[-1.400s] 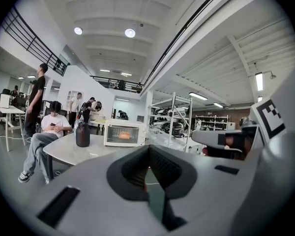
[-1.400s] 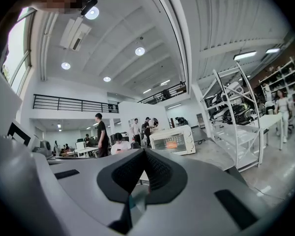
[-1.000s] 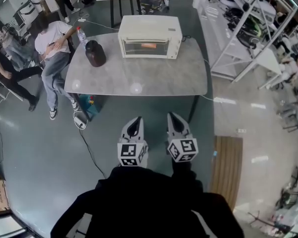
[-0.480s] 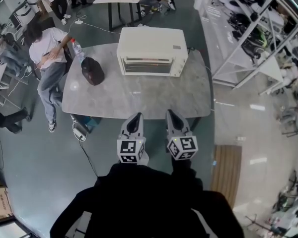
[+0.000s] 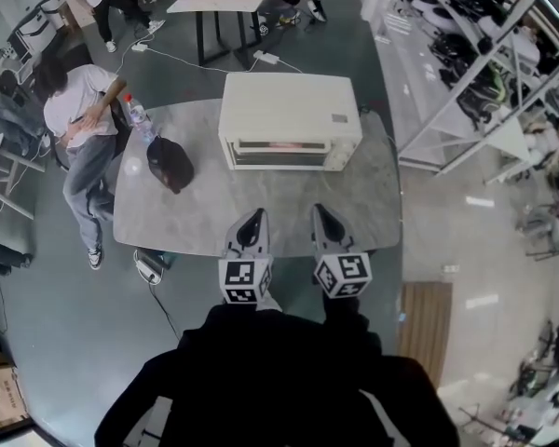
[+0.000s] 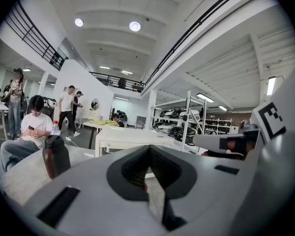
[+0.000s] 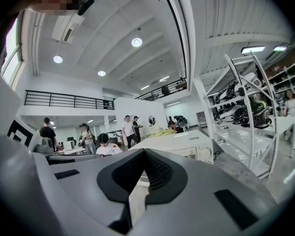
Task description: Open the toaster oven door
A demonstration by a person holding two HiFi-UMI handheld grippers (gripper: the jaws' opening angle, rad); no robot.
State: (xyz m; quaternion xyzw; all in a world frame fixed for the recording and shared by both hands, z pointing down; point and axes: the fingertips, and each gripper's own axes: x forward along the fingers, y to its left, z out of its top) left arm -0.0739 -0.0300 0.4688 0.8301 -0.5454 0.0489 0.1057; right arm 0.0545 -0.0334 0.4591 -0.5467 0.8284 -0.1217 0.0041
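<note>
Toaster oven: I see the cream toaster oven (image 5: 289,119) on the far half of the grey surface (image 5: 261,203), with its front facing me.
Oven door: the door (image 5: 278,153) is up and closed. It has a dark window in it.
Left tool: my left tool (image 5: 255,217) is clenched with nothing in it. In the head view it shows over the near edge of the surface, well apart from the oven.
Right tool: my right tool (image 5: 320,212) is clenched too and holds nothing. It is just beside the left one and points toward the oven.
Jug: a dark brown jug (image 5: 170,164) stands on the surface left of the oven, not touching it.
Bottle: a clear bottle (image 5: 138,119) with a red cap stands by the far left edge, behind the jug.
Person: a person in a white top (image 5: 79,110) sits by the left end of the surface.
Rack: a white rack (image 5: 466,73) stands on the floor to the right.
</note>
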